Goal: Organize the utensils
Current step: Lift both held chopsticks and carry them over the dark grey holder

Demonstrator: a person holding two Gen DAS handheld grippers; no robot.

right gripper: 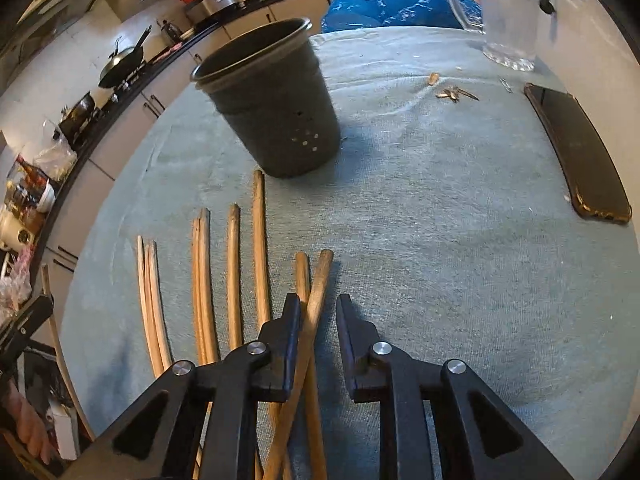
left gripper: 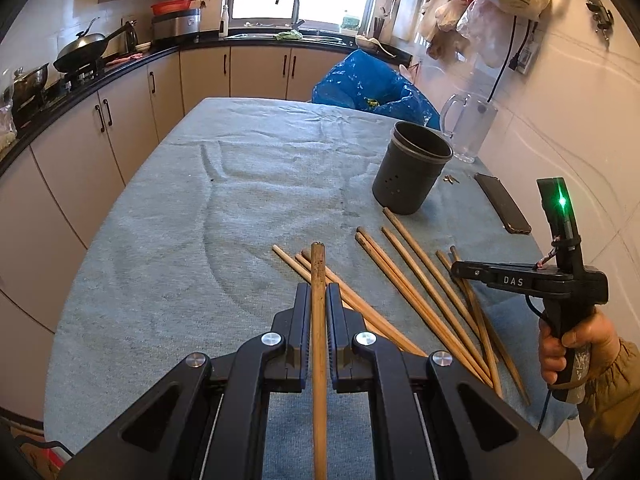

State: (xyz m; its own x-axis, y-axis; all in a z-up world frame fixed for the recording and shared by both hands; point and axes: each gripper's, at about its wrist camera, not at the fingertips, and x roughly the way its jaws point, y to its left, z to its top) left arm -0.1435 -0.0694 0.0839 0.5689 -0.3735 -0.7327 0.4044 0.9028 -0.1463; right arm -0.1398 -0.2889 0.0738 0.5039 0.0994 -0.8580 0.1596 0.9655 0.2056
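A wooden chopstick (left gripper: 318, 268) is clamped lengthwise in my left gripper (left gripper: 319, 292), which is shut on it above the grey-blue tablecloth (left gripper: 240, 200). Several loose chopsticks (left gripper: 420, 276) lie fanned out to its right. A dark perforated utensil holder (left gripper: 412, 172) stands upright beyond them. My right gripper (left gripper: 458, 269), held by a hand, hovers low over the rightmost chopsticks. In the right wrist view the right gripper (right gripper: 318, 304) stands slightly open, and two crossed chopsticks (right gripper: 320, 276) lie between its fingers with a gap on the right side. The holder (right gripper: 272, 100) is ahead of it.
A dark phone (left gripper: 502, 208) lies near the table's right edge, with a glass mug (left gripper: 468, 128) behind it. Small metal bits (right gripper: 452, 94) lie by the mug. A blue bag (left gripper: 368, 80) sits past the table's far end. Kitchen counters with a wok (left gripper: 84, 46) run along the left.
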